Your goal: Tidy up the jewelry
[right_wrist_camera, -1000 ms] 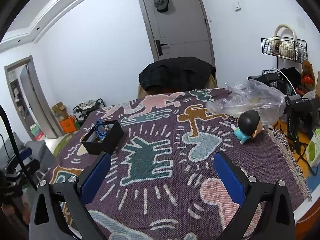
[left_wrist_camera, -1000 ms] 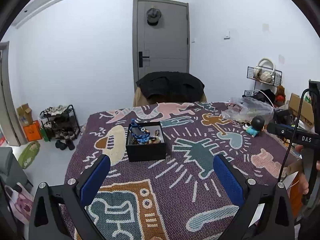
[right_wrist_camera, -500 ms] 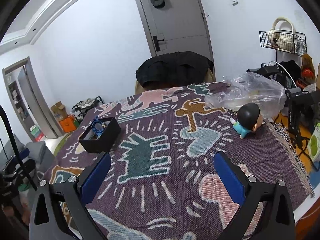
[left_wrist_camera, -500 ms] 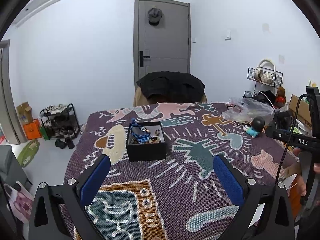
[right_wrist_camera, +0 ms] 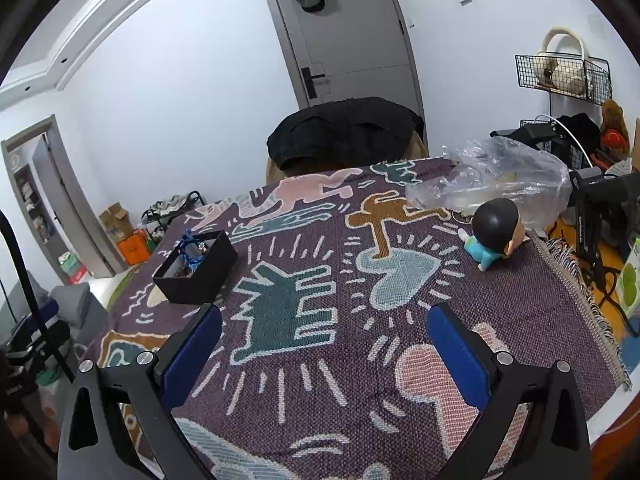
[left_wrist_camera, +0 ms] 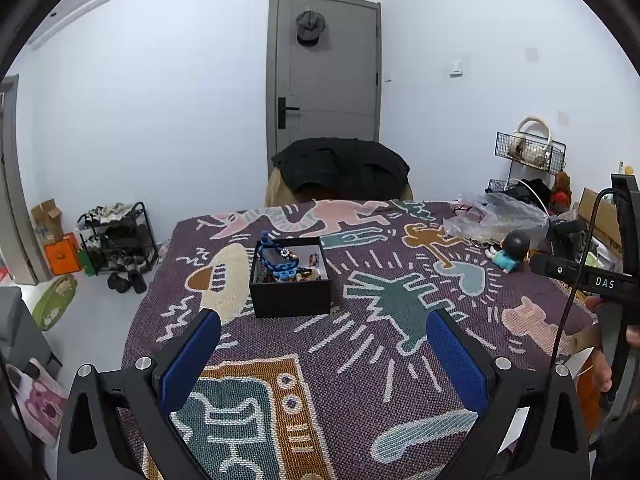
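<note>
A black open box (left_wrist_camera: 291, 280) sits on the patterned purple table cover, holding a blue beaded necklace (left_wrist_camera: 276, 262) and small jewelry pieces. In the right wrist view the same box (right_wrist_camera: 198, 268) lies far left, with the blue necklace (right_wrist_camera: 191, 250) poking above its rim. My left gripper (left_wrist_camera: 324, 344) hovers open just in front of the box, nothing between its blue pads. My right gripper (right_wrist_camera: 324, 340) is open over the middle of the cover, well right of the box, holding nothing.
A small figurine with a black head (right_wrist_camera: 494, 232) lies near the right edge, beside a crumpled clear plastic bag (right_wrist_camera: 496, 176). A chair draped in black cloth (left_wrist_camera: 340, 168) stands behind the table. A hand holds the other gripper's handle (left_wrist_camera: 600, 280) at right.
Both views shifted slightly: the box sits a little nearer in the left wrist view, and the right gripper has drifted forward over the cover. Both grippers stay open.
</note>
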Action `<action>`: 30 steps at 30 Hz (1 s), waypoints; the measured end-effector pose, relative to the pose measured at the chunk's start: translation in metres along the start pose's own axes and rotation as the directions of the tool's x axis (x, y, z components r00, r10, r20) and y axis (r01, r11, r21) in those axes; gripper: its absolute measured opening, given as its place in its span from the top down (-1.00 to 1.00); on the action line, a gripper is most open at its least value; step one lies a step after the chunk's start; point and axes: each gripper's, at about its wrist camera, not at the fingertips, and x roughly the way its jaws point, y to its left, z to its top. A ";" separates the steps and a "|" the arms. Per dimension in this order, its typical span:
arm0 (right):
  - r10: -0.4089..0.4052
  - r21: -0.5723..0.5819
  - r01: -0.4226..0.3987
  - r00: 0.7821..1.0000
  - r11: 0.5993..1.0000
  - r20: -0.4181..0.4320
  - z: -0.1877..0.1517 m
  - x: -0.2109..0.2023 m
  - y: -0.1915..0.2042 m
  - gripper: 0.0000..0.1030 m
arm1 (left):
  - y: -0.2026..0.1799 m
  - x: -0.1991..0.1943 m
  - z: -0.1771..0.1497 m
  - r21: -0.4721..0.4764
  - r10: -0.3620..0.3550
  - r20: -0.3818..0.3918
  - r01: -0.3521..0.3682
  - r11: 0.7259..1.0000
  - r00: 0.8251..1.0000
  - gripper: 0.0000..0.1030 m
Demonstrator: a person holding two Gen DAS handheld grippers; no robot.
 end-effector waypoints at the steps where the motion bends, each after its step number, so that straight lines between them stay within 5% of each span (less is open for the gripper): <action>1: -0.001 0.001 0.001 1.000 1.000 -0.002 0.000 0.001 0.000 -0.99 | 0.000 0.000 0.000 -0.001 0.000 -0.001 0.000 1.000 1.000 -0.99; 14: -0.003 0.019 0.003 1.000 1.000 -0.023 -0.003 0.007 -0.005 -0.99 | 0.004 0.003 -0.002 -0.017 -0.001 -0.001 0.001 1.000 1.000 -0.99; 30: -0.021 0.002 0.021 0.992 1.000 -0.125 -0.024 0.076 0.000 -0.99 | 0.034 0.084 -0.032 -0.097 -0.007 -0.183 -0.011 0.995 0.983 -0.99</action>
